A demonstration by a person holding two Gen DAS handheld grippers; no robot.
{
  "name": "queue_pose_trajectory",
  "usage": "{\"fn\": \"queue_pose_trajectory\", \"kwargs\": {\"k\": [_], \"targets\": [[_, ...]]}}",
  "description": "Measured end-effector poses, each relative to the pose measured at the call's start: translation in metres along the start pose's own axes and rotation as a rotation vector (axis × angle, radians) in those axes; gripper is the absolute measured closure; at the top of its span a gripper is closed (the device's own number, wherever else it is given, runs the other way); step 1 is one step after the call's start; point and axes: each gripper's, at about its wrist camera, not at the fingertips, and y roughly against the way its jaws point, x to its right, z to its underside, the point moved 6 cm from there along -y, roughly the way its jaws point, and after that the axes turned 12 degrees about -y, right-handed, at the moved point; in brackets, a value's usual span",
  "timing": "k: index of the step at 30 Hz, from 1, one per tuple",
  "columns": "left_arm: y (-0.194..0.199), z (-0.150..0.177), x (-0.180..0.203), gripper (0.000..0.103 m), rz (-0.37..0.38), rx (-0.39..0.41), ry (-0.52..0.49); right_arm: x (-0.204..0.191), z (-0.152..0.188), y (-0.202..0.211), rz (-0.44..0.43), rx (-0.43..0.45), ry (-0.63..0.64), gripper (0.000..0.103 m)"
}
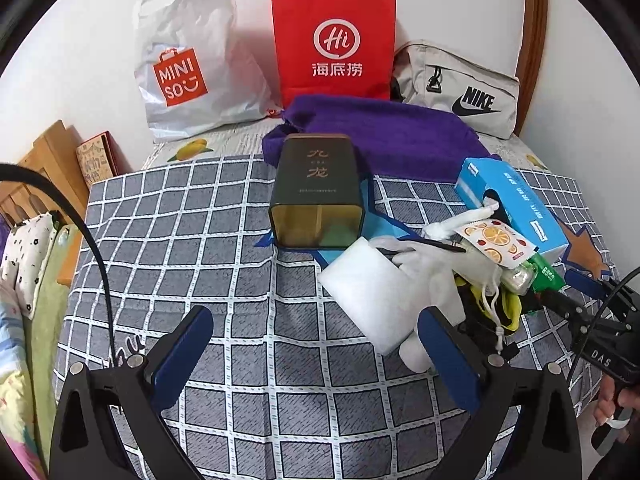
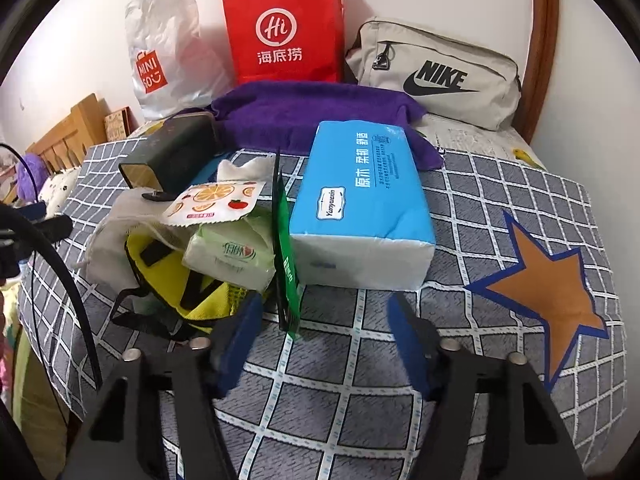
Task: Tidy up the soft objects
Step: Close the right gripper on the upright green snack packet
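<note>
A blue tissue pack (image 2: 362, 216) is lying on the checked bedspread (image 2: 500, 208), beside a heap of small packets; the right gripper (image 2: 324, 344) is hovering before it, fingers apart and empty; the left gripper (image 1: 316, 352) is gaping over a white foam pad (image 1: 360, 284)

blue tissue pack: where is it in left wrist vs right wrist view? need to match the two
Left wrist: blue tissue pack at the right edge of the pile, seen end-on, angled away to the upper left.
Right wrist: the pack sits centre frame, just ahead of the open right gripper, its printed top facing up.
Shared landmark: red Haidilao paper bag, standing at the back wall behind the purple towel.
</note>
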Motion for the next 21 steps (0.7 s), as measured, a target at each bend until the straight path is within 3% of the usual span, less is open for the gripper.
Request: {"fn": "queue_pose_trajectory", "kwargs": {"k": [4, 6, 8, 15, 21], "targets": [[-0.007, 0.000, 0.002, 0.000, 0.002, -0.012, -0.007, -0.004, -0.006, -0.008, -0.032, 0.009, 0.019, 0.063], [-0.010, 0.000, 0.002, 0.000, 0.005, -0.018, -0.004, -0.006, -0.007, -0.015, -0.049, -0.003, 0.021, 0.082], [-0.012, 0.001, 0.002, 0.000, 0.005, -0.022, -0.005, -0.011, -0.007, -0.018, -0.087, -0.004, 0.025, 0.093], [-0.019, 0.008, -0.003, 0.000, 0.017, -0.036, 0.001, -0.014, -0.001, 0.000, -0.127, 0.044, 0.018, 0.100], [-0.015, 0.006, -0.002, 0.000, 0.059, -0.010, -0.001, -0.013, 0.003, 0.027, -0.100, 0.079, 0.048, 0.100]]}}
